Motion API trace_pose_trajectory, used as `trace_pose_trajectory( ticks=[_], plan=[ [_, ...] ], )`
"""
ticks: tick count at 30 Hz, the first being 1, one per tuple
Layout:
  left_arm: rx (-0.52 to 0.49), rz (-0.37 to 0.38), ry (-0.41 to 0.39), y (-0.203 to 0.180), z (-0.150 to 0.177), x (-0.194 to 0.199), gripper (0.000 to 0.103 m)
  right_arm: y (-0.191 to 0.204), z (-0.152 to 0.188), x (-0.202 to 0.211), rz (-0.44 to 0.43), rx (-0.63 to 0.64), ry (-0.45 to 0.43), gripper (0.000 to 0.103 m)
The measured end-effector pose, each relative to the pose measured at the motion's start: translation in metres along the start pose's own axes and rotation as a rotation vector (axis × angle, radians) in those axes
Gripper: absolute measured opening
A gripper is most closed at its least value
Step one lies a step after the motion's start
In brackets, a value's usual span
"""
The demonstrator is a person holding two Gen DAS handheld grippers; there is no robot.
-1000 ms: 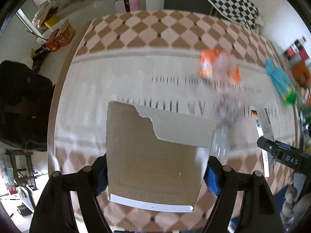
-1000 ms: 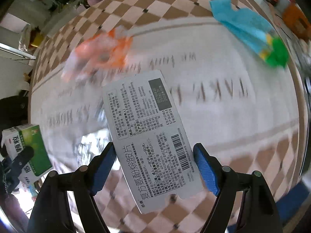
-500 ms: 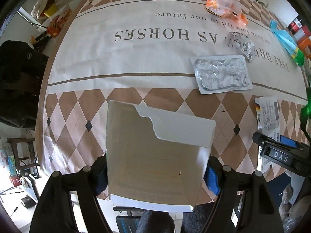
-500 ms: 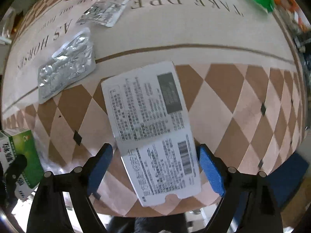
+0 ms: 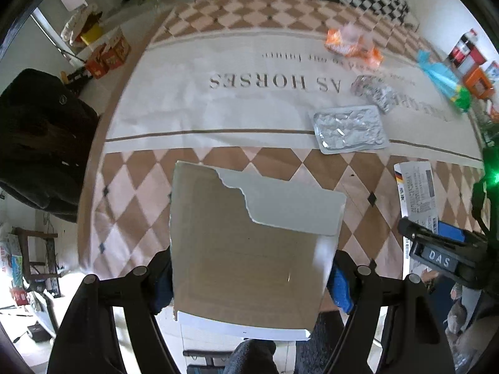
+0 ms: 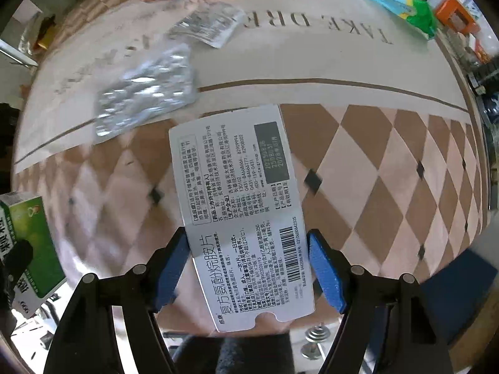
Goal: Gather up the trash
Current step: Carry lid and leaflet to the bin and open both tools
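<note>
The left tool (image 5: 249, 283) pinches a torn cardboard box (image 5: 249, 249) above the surface (image 5: 218, 118) edge, while the right tool (image 6: 249, 265), just closing, pinches a flattened medicine carton (image 6: 243, 218).

We see a tablecloth (image 5: 199, 124) of brown-and-pink diamonds around a cream band with grey lettering. On it lie a silver foil blister pack (image 5: 349, 129), an orange wrapper (image 5: 352, 45) and a turquoise-and-green packet (image 5: 443, 81). We note blue pads (image 6: 324, 274) flanking a white carton panel (image 6: 243, 212) printed in black, and a green box (image 6: 28, 249).
</note>
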State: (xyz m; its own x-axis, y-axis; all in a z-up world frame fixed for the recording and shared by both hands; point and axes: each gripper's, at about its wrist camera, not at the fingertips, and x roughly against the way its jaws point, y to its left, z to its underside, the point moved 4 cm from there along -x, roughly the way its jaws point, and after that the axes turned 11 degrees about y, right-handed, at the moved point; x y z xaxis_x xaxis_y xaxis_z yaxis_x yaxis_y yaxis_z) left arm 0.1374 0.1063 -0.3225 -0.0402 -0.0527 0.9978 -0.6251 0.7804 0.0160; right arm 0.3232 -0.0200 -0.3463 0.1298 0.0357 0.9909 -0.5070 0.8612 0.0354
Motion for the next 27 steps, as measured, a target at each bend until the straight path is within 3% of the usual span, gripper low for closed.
trace_pose_trajectory(
  ticks=[8, 10, 14, 17, 20, 27],
  plan=[
    [-0.049, 0.050, -0.112, 0.032, 0.061, 0.055, 0.076, 0.035, 0.116, 0.069, -0.105, -0.007, -0.135, 0.077],
    [-0.058, 0.063, -0.101, 0.038, 0.082, 0.060, 0.076, 0.039, 0.147, 0.072, -0.136, -0.004, -0.125, 0.077],
    [-0.037, 0.116, -0.020, 0.049, 0.125, 0.046, 0.076, 0.041, 0.199, 0.039, -0.183, 0.008, -0.035, 0.077],
    [-0.005, 0.139, 0.072, 0.054, 0.160, 0.012, 0.076, 0.040, 0.229, -0.004, -0.199, 0.004, 0.060, 0.077],
    [0.035, 0.163, 0.187, 0.056, 0.187, -0.046, 0.076, 0.037, 0.246, -0.066, -0.196, 0.007, 0.157, 0.077],
    [0.118, 0.202, 0.355, 0.056, 0.211, -0.233, 0.076, 0.030, 0.246, -0.243, -0.196, -0.007, 0.313, 0.077]
  ],
)
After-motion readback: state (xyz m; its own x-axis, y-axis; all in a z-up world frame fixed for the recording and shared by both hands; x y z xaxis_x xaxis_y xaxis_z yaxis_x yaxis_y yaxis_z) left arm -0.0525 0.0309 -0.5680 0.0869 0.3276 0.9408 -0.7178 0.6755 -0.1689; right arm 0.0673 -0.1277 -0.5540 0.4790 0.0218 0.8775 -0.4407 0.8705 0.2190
